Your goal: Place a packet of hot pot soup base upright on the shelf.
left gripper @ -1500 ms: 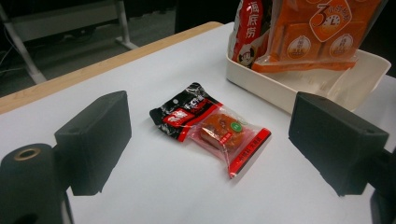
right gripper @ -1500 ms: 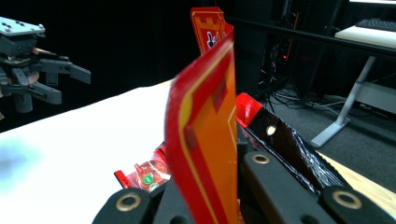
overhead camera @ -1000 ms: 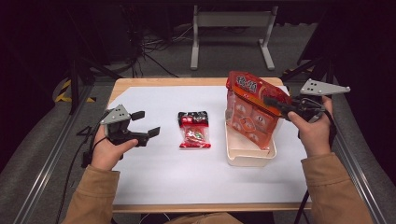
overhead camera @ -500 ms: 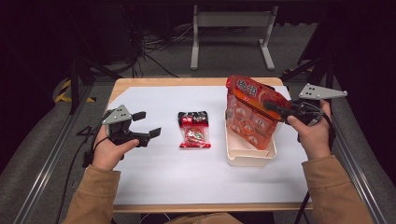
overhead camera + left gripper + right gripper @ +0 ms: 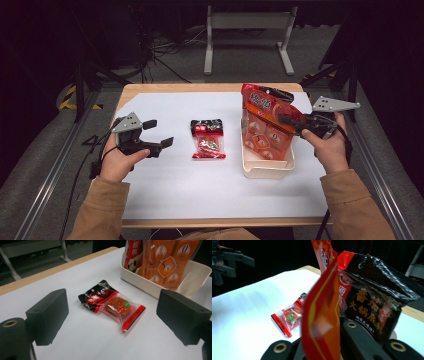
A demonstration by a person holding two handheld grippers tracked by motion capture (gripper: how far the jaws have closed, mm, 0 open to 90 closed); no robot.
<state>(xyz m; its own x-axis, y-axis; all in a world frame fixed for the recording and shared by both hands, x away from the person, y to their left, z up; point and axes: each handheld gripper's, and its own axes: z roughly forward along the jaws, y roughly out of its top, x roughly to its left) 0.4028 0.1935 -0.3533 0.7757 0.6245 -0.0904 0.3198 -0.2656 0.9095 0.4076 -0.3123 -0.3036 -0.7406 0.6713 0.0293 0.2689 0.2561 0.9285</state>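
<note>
Lowering since earlier, the right claw point(image 5: 286, 120) is pinching the floppy, crinkly orange-red plastic pouch's point(image 5: 264, 131) top edge over the white plastic tray point(image 5: 265, 170); the left claw point(image 5: 156, 133), at nine o'clock, is gaping wide, holding nothing.

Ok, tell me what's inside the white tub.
The white tub holds an orange multi-pack bag standing upright, gripped by the right hand-held gripper. A dark-labelled packet stands behind it. The tub's floor is covered.
</note>
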